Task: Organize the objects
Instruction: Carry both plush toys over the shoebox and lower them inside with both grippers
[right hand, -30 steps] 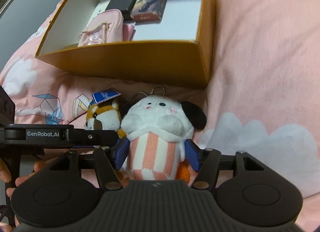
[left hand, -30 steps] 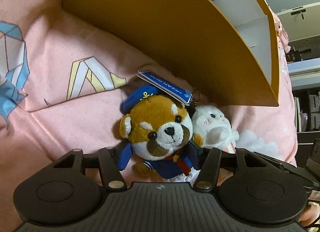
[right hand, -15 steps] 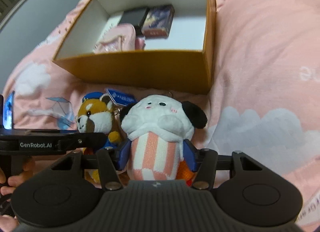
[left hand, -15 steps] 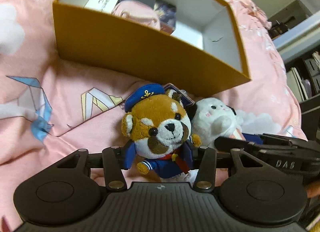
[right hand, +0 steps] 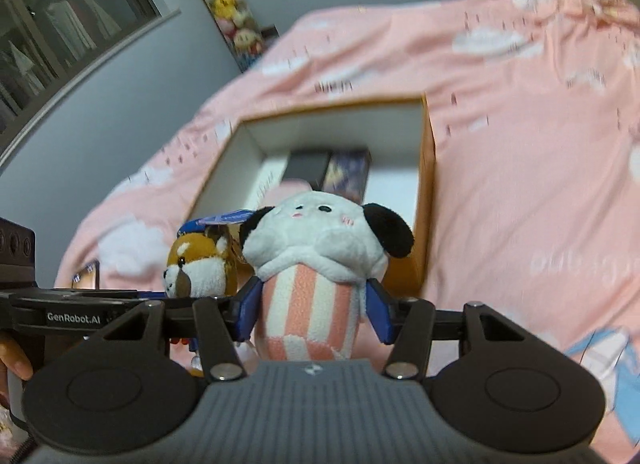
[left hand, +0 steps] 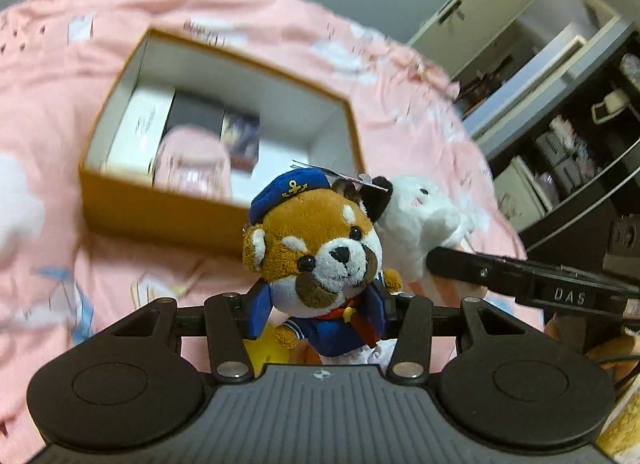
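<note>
Pink cloud-print bedding [right hand: 520, 192] lies bare around the open orange cardboard box [left hand: 160, 216], which holds four items. Two plush toys hang above its near wall: left gripper [left hand: 320, 300] pinches the sailor-capped brown plush [left hand: 316, 248]; right gripper [right hand: 312, 304] pinches the white black-eared plush [right hand: 320, 248].

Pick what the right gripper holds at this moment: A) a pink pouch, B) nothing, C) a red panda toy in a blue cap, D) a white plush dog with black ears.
D: the right gripper has its blue pads pressed on the striped body of the white plush dog.
</note>
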Demonstrator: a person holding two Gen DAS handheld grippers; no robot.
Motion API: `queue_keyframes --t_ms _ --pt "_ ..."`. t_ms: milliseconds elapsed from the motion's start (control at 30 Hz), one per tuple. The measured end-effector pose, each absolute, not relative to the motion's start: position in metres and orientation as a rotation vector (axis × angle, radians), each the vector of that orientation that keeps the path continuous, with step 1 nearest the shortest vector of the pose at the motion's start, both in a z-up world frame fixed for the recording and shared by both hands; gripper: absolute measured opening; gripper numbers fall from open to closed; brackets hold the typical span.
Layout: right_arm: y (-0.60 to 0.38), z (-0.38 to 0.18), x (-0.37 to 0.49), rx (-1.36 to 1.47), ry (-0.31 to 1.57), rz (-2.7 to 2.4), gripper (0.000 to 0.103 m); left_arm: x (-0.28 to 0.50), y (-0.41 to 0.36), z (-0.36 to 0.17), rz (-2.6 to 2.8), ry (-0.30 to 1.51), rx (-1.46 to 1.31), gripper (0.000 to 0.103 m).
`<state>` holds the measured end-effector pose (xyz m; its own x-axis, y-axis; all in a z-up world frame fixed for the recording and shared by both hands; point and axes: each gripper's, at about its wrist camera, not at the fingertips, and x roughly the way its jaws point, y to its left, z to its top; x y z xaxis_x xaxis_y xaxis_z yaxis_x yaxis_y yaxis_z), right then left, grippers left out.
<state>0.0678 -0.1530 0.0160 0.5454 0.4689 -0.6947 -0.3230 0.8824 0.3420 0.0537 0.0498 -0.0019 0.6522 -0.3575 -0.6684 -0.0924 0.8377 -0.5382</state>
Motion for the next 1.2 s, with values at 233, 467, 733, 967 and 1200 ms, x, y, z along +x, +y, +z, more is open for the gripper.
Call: queue_keyframes --t_ms 233,467,733,967,1200 --pt "-0.146 0.044 0.086 0.162 0.742 0.458 0.057 0.082 0.057 0.022 -0.147 0.747 -0.575 0.055" --pt "-0.135 0.036 0.121 0.142 0.72 0.418 0.057 0.119 0.069 0.015 -0.134 0.734 -0.597 0.055" --pt "-0.116 -0.005 0.153 0.049 0.791 0.361 0.057 0.152 0.073 -0.024 -0.113 0.838 -0.628 0.055" --pt "-0.096 -0.03 0.166 -0.125 0.8 0.317 0.057 0.166 0.075 -0.036 -0.086 0.89 -0.613 0.055" --pt "-0.1 -0.046 0.178 -0.124 0.839 0.273 0.057 0.187 0.078 -0.052 -0.104 0.953 -0.616 0.055"
